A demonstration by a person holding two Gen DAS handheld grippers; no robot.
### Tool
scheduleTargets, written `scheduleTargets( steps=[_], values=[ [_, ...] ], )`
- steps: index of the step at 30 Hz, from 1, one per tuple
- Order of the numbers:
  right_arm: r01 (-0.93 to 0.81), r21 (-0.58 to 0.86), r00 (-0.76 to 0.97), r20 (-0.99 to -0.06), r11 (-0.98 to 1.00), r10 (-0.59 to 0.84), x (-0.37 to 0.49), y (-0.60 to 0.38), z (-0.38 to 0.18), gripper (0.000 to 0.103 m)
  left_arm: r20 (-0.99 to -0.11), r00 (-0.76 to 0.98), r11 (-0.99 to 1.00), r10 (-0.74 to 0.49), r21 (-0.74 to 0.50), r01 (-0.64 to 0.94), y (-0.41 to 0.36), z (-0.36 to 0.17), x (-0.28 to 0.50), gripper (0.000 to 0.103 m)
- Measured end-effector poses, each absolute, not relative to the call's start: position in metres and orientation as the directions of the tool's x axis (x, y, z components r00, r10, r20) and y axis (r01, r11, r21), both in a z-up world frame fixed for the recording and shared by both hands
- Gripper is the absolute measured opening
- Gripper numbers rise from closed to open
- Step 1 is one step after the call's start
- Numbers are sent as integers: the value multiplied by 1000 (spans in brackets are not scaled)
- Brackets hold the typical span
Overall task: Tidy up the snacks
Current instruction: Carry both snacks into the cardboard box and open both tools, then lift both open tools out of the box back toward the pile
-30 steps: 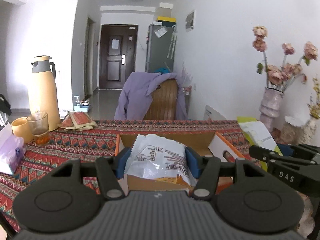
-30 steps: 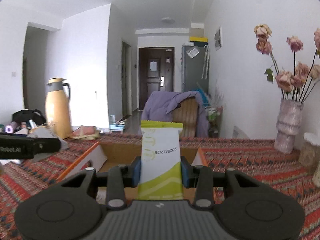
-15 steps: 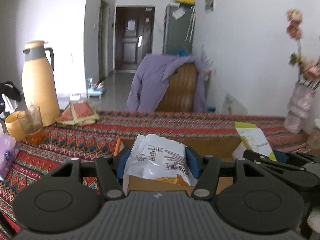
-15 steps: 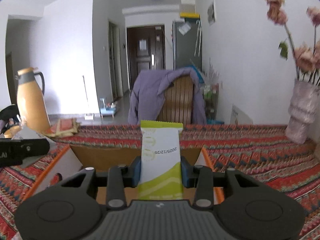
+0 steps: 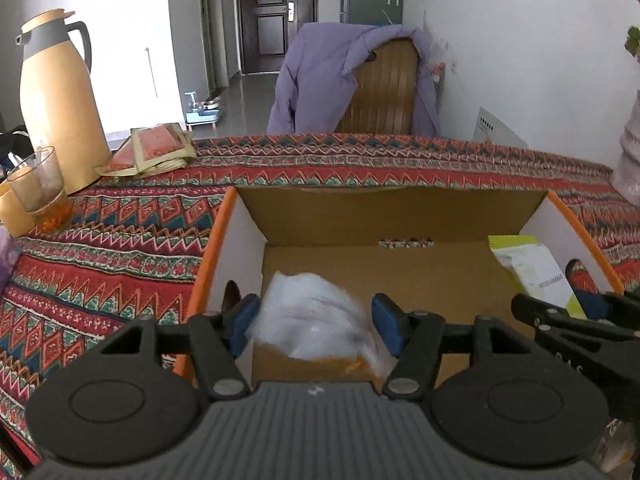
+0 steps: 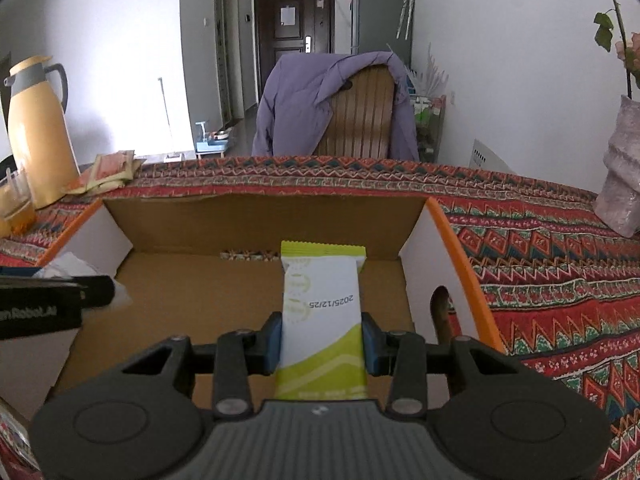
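Cardboard box (image 6: 264, 216) under both; my left gripper (image 5: 316, 322) wide, blurred white bag (image 5: 316, 320) loose; right gripper (image 6: 322, 340) pinches green bar (image 6: 322, 308): lower, then release flat.

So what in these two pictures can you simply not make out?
- White snack bag, left view: motion-blurred, print unreadable; whether it has landed in the cardboard box is unclear.
- Green-and-white packet, right view: its bottom is hidden behind the right gripper.
- Box floor nearest the camera: covered by the left gripper.
- Vase, right view: cut off by the edge.
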State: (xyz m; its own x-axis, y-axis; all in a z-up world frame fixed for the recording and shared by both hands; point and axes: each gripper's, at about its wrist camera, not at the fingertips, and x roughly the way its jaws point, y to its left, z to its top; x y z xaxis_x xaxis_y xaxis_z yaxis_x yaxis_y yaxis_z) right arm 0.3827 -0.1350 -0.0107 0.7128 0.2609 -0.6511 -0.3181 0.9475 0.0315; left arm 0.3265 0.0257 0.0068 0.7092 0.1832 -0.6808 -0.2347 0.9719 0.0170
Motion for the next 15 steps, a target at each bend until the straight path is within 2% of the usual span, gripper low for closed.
scheduleTargets(
  steps=[1,3,5,7,9,10,11,14,15],
  values=[
    [-318,31,712,-653,948,260,383,-137,-10,40,-681,708,972,187,25,-233,25,5,326,72],
    [-316,34,715,-648,948,261,383,-138,-9,39,-667,721,973,189,30,-227,21,6,322,78],
    [-316,44,714,-647,948,268,381,-140,-7,47,-655,735,975,178,15,-223,21,8,318,87],
    [-317,48,720,-638,947,274,379,-143,-4,65,-634,756,976,161,-14,-219,25,13,313,96],
    [-324,54,730,-621,945,286,372,-148,0,76,-604,781,974,159,-32,-223,27,20,306,103],
    [-328,60,735,-611,943,294,368,-150,3,84,-584,794,972,168,-35,-231,27,24,301,103],
    [-332,65,739,-602,941,302,365,-153,5,88,-567,806,972,168,-38,-230,28,28,296,103],
    [-349,75,750,-576,934,326,350,-160,13,91,-524,838,974,154,-64,-219,30,40,279,103],
    [-352,77,752,-569,933,331,345,-162,16,97,-508,848,973,149,-75,-217,31,43,273,103]
  ],
)
